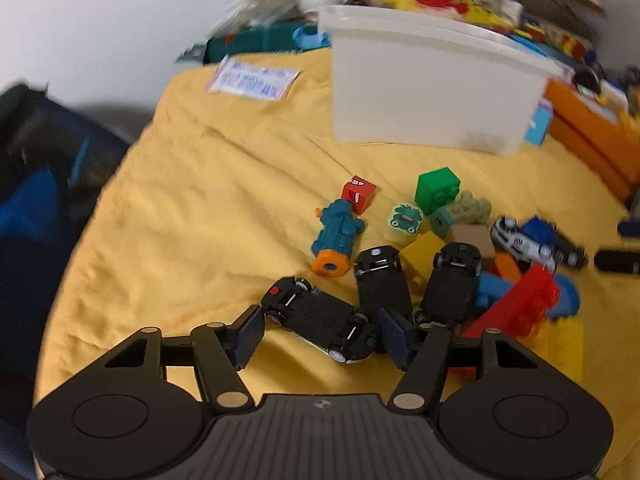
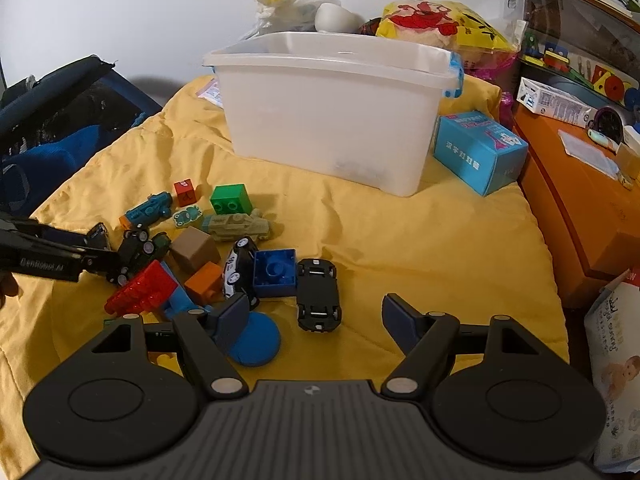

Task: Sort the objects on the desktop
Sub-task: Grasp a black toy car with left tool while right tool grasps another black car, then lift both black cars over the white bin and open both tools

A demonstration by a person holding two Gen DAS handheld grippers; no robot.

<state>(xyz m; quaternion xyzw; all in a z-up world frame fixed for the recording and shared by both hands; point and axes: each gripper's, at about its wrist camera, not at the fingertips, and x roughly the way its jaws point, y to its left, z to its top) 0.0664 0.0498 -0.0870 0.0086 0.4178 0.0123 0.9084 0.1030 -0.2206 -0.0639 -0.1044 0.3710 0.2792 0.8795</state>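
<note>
Low centre of the left view, an upturned car [image 1: 320,322] lies between the spread fingers of the left gripper [image 1: 320,334], its long axis slanting across the gap. The right gripper [image 2: 314,322], also open, hangs empty near another car [image 2: 318,294].

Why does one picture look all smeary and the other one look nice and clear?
Left wrist view: motion blur smears the white bin and the clutter behind it; only the tongs look crisp. Right wrist view: sharp, so the print on the blue box shows. Both views bend at the edges, fisheye style.
</note>
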